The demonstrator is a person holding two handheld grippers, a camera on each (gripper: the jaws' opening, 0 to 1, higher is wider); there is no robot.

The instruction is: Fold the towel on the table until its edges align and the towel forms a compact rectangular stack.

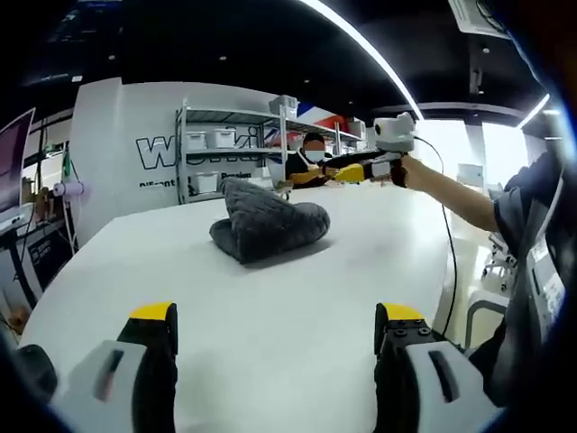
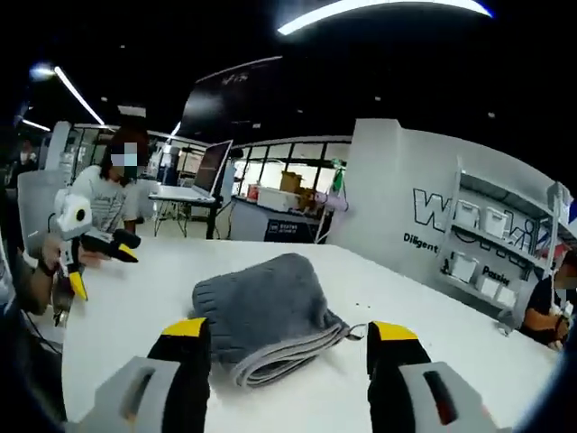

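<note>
**Grey towel bundled mid-table, both grippers parted**

Left gripper view: yellow-tipped black jaws of left gripper [image 1: 275, 338] spread wide at 6 o'clock, gripping nothing, hovering above bare white tabletop [image 1: 297, 298]. Dark grey knitted towel [image 1: 268, 225] heaped in a rumpled mound toward 12 o'clock, well apart from the jaws, resting on the table. Right gripper [image 1: 335, 166] reaching in near 1 o'clock, held by a person's hand, jaw gap not readable at that size. Metal shelving with white bins [image 1: 230, 149] behind.

Right gripper view: own yellow-tipped jaws of right gripper [image 2: 287, 347] released and empty at 6 o'clock, flanking the towel [image 2: 266, 316], near but not touching. Layered folded edges facing the camera. Left gripper [image 2: 101, 248] at 9 o'clock, apart from the towel.
</note>
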